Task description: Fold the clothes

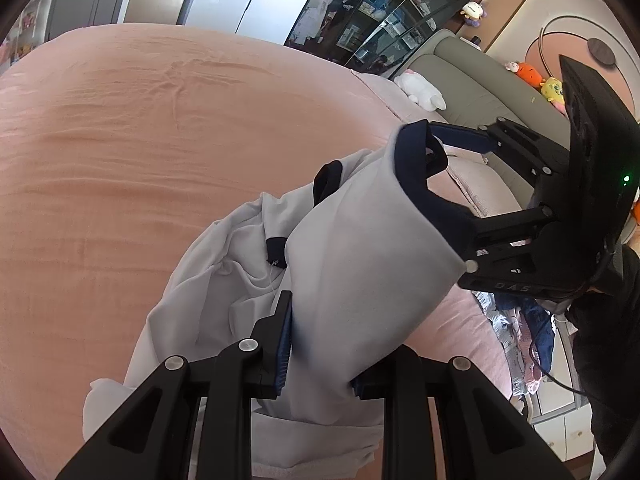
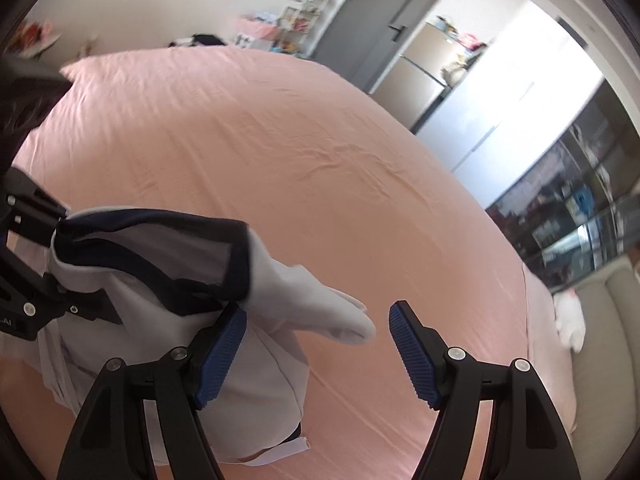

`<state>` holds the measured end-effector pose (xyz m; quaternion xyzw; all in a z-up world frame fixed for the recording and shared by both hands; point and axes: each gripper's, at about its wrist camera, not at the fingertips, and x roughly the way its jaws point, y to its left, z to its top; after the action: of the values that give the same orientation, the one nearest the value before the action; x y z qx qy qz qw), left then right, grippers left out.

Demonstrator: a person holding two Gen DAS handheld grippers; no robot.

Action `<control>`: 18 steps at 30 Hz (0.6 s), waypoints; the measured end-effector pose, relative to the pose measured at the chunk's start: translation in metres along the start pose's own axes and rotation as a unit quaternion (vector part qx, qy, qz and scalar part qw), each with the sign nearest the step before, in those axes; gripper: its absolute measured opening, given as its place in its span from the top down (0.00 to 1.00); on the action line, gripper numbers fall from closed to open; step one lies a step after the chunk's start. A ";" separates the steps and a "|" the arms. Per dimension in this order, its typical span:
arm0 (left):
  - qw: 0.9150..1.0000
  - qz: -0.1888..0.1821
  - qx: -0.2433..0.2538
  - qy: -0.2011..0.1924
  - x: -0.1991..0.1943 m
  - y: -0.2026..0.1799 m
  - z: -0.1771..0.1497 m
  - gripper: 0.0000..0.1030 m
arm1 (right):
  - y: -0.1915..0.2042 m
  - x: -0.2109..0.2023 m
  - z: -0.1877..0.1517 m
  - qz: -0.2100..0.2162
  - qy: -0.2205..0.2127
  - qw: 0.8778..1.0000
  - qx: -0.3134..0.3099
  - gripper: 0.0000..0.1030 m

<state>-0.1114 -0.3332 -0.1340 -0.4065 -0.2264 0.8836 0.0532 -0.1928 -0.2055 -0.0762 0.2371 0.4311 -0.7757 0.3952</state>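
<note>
Left wrist view: my left tongs [image 1: 320, 344] are pinching the pale shirt [image 1: 344, 264], holding it bunched above the pink bed [image 1: 120, 140], while my right tongs [image 1: 452, 184] are standing at its navy collar [image 1: 416, 176]. Raised letters on that tool's body are too faint to read surely.

Right wrist view: my right tongs [image 2: 320, 354] are gaping wide, gripping nothing, the shirt [image 2: 256, 384] hanging beside one pad. I judge folding is barely starting: spreading flat and every fold are remaining.
</note>
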 end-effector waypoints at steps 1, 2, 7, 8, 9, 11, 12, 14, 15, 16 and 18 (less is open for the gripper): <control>1.000 0.003 0.002 0.003 0.000 0.000 0.000 0.80 | 0.002 0.001 0.000 0.000 0.000 1.000 -0.007 0.29; 1.000 0.005 0.004 0.006 0.000 0.000 -0.001 0.80 | 0.004 0.003 0.001 0.001 0.000 1.000 -0.013 0.29; 1.000 0.014 0.019 0.017 0.002 -0.004 0.000 0.80 | 0.010 0.006 0.001 0.017 0.002 0.999 -0.035 0.29; 1.000 0.013 0.020 0.018 0.003 -0.005 0.001 0.80 | 0.012 0.007 0.001 0.018 0.004 0.999 -0.043 0.29; 1.000 0.013 0.021 0.019 0.004 -0.006 0.001 0.80 | 0.013 0.008 0.002 0.018 0.005 0.999 -0.050 0.29; 0.999 0.015 0.021 0.021 0.005 -0.006 0.002 0.80 | 0.016 0.009 0.000 0.024 0.011 0.998 -0.058 0.29; 0.999 0.015 0.021 0.022 0.005 -0.006 0.002 0.80 | 0.019 0.009 0.000 0.026 0.012 0.998 -0.060 0.29; 0.999 0.018 0.022 0.024 0.004 -0.006 0.002 0.80 | 0.020 0.009 0.000 0.031 0.013 0.998 -0.054 0.29; 0.999 0.020 0.023 0.026 0.004 -0.006 0.002 0.80 | 0.019 0.009 0.000 0.037 0.013 0.998 -0.047 0.29; 0.999 0.022 0.024 0.027 0.004 -0.006 0.002 0.80 | 0.019 0.009 -0.001 0.043 0.012 0.998 -0.039 0.29; 0.999 0.025 0.024 0.029 0.003 -0.006 0.002 0.80 | 0.016 0.010 -0.001 0.057 0.012 0.998 -0.019 0.29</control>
<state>-0.1157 -0.3276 -0.1326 -0.4360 -0.1934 0.8776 0.0477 -0.1855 -0.2136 -0.0917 0.2631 0.4366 -0.7406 0.4378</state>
